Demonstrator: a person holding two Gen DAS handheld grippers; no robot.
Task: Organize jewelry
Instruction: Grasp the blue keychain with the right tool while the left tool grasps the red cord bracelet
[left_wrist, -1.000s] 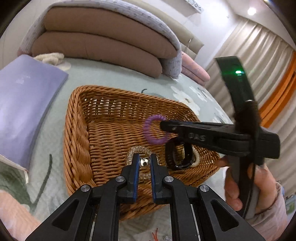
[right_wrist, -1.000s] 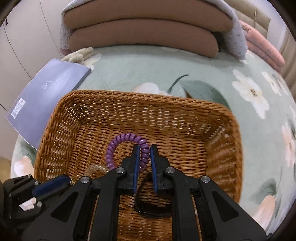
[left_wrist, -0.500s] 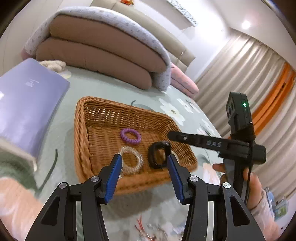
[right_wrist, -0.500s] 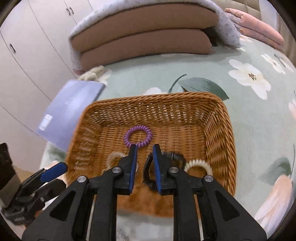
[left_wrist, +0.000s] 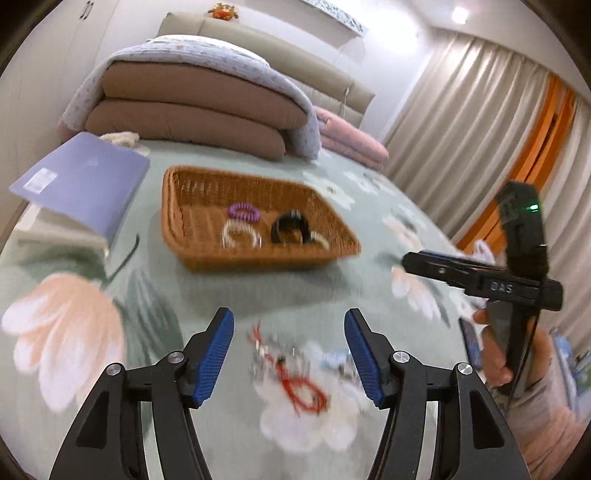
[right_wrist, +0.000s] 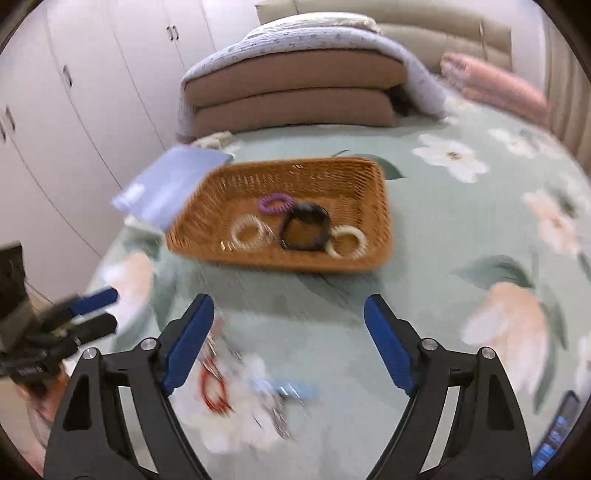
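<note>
**Both tongs empty over the loose jewelry on the bedspread**

The left gripper hung with its blue-padded fingers wide apart and nothing between them. The right gripper was likewise spread wide and empty.

The wicker basket sat on the flowered bedspread, well ahead of both tools. Inside it lay a purple coil band, a clear coil band, a black bracelet and a cream coil band; the cream one touched the black bracelet, while the purple one lay toward the far wall.

What remained to sort was a small, blurred heap on the bedspread close in front of the tools: a red cord tangled with some silvery pieces, too smeared to name. In the left view the heap lay almost straight ahead, between the open fingers and slightly below them, the cord running roughly away from the camera toward the right. In the right view the red cord sat low and to the left, near the left finger rather than centered.

Judged from that, the left tool looked the better placed for the next pickup, needing mostly a short drop and a closing squeeze. The right would have to shift leftward first. A tangle could lift as one clump.

A lilac booklet lay left of the basket, and folded quilts were stacked behind it.
</note>
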